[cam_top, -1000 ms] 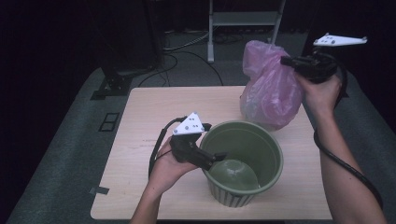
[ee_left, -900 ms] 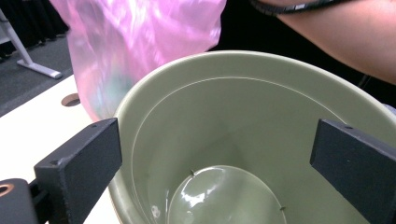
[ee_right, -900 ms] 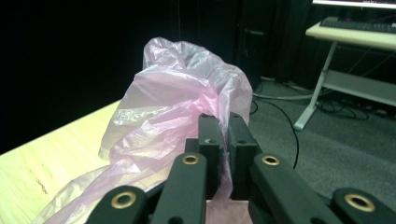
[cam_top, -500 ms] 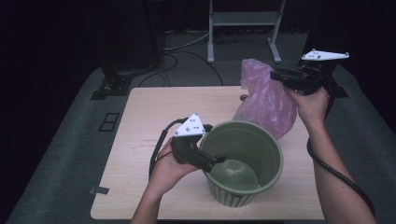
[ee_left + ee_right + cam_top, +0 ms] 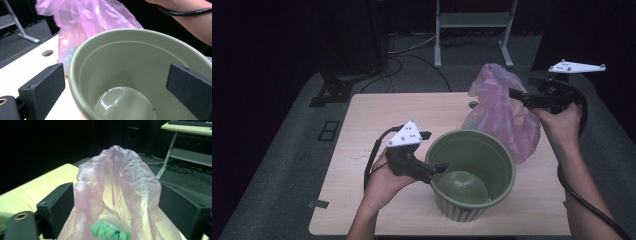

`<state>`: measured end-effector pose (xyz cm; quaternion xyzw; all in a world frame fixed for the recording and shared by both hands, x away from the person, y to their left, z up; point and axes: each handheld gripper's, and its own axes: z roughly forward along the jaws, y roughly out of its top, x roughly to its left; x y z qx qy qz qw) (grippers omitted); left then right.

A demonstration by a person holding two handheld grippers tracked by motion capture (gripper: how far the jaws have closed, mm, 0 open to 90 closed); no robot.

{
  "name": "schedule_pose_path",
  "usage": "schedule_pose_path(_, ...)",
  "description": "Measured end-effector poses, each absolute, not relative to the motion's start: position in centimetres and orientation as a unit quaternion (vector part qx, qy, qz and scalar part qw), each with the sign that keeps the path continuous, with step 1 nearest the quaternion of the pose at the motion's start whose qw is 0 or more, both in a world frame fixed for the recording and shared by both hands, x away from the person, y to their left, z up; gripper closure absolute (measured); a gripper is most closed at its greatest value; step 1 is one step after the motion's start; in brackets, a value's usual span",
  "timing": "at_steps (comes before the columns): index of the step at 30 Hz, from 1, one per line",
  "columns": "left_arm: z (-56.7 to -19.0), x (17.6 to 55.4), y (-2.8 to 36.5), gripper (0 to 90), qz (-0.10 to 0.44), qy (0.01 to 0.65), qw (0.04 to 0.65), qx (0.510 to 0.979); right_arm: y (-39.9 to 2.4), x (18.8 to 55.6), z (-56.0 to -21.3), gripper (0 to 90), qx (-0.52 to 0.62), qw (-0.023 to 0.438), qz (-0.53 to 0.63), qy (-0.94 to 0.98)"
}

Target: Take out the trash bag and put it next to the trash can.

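A green ribbed pot [image 5: 472,170] stands on the wooden table [image 5: 377,120] with a small green dish [image 5: 462,187] in its bottom. My left gripper [image 5: 432,151] is open astride the near-left rim, with one jaw outside and one inside the pot [image 5: 140,50], and neither pad presses the wall. A pink plastic bag [image 5: 502,110] slumps behind the pot at the right. My right gripper [image 5: 523,90] is at the bag's upper right. Its jaws have just been opening, and the bag's loose top [image 5: 117,177] stands between them unpinched. Something green [image 5: 110,231] shows inside the bag.
A white desk frame [image 5: 472,20] and cables [image 5: 412,55] lie on the dark floor beyond the table. The table has a round hole [image 5: 47,53] near the bag. The person's right forearm [image 5: 582,190] runs along the table's right edge.
The right gripper has come down with the bag's top and opened. The bag has sunk and now slumps on the table. The left gripper and the pot have stayed put.
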<state>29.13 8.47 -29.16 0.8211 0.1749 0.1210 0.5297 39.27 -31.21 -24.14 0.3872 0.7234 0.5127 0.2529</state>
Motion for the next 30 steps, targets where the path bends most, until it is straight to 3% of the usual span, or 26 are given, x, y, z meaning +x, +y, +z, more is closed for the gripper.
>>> schedule_pose_path(6, -29.3, 28.3, 10.1, 0.6, 0.126, 0.186, 0.528, 0.819, -31.8, 36.5, -24.6, 2.8, 0.385, 0.259, 0.506, 0.727)
schedule_pose_path(15, -30.5, 27.1, 13.0, 0.6, 0.143, 0.202, 0.523, 0.815, -33.5, 33.0, -25.7, 2.1, 0.389, 0.267, 0.499, 0.727)
schedule_pose_path(30, -35.2, 25.6, 17.8, 0.6, 0.183, 0.221, 0.504, 0.814, -36.6, 27.4, -31.5, 1.4, 0.42, 0.255, 0.485, 0.723)
